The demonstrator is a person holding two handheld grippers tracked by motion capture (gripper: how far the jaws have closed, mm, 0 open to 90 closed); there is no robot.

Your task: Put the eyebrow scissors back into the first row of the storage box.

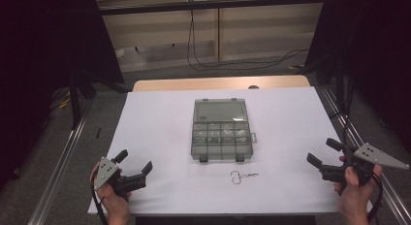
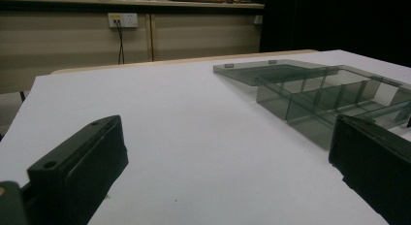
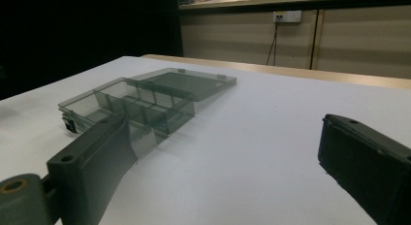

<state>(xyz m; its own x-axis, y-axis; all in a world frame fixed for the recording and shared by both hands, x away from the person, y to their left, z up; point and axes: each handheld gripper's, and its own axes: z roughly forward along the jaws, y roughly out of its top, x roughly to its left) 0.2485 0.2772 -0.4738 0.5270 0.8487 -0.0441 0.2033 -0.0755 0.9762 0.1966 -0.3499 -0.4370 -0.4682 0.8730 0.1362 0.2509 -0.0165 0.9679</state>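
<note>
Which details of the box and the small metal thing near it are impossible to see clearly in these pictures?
- Contents of the box: high view, too small and dim to identify.
- Metal thing: high view, too small to name; it looks like a wire clip or key.
- Box's near right corner: left gripper view, hidden behind the jaw and cut by the frame edge.
- Box's near edge: right gripper view, partly covered by the jaw.
</note>
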